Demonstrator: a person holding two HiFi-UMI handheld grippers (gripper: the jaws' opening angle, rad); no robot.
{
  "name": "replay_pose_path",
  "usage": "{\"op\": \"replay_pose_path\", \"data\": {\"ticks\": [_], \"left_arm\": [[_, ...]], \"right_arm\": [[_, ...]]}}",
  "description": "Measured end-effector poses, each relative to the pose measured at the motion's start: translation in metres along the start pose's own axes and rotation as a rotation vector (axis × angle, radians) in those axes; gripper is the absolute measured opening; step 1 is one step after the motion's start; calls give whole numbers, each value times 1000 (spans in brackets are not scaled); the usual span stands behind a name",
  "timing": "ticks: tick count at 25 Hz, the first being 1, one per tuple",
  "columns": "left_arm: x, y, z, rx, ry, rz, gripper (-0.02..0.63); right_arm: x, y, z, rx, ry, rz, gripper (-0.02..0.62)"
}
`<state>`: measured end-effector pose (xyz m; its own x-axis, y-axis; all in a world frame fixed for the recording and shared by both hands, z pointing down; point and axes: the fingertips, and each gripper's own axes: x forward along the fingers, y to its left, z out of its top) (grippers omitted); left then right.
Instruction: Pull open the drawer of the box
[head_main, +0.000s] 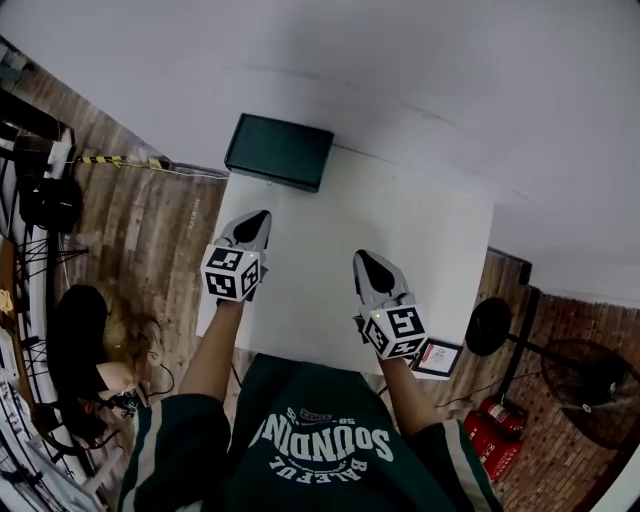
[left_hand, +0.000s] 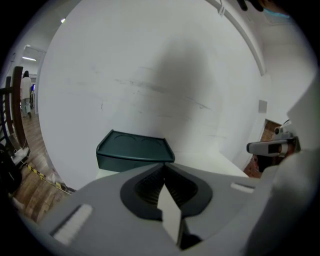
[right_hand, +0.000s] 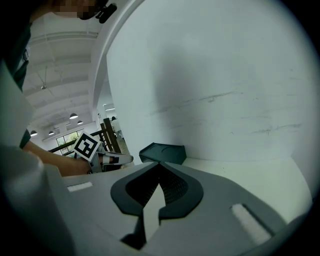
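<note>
Scene: A person stands at a white table (head_main: 400, 240) with a gripper in each hand. The dark green box (head_main: 279, 151) sits at the table's far edge, against the wall.
Left gripper (head_main: 262, 215): Its jaws are closed tip to tip with nothing between them. The box lies almost straight ahead of the tips, well apart from them.
Right gripper (head_main: 363, 258): Its jaws are also pressed together and empty. The box lies ahead and to the left of the tips, farther off than from the other gripper.
Drawer: No gap shows on the box's near face, so the drawer is judged shut. No handle or pull can be made out.
Step in hand: This is the approach, and neither gripper touches the box.
Next move: One pair of jaws must part, reach the drawer front, close on whatever pull is there and draw back toward the person. The other gripper may need to steady the box, which could slide on the smooth tabletop.
</note>
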<state>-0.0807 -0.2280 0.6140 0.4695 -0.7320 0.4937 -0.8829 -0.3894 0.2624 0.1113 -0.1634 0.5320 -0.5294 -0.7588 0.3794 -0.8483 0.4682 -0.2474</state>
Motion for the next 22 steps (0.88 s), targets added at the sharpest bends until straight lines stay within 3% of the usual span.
{"op": "replay_pose_path", "data": {"ticks": [6,11,17,22], "left_arm": [[32,19,-10,-12,63,-4,54],[58,37,-21,-21,114,43,167],[87,54,-35,-36,181,54,169],[105,71,-44,-113,214,94,169]], "right_arm": [[13,-10,-6,23,29,-20,2],[14,-17,-15,29,62,-35,2],[13,-28,-26,39,97,-55,2],[8,-35,-31,44,114,-75,2]]}}
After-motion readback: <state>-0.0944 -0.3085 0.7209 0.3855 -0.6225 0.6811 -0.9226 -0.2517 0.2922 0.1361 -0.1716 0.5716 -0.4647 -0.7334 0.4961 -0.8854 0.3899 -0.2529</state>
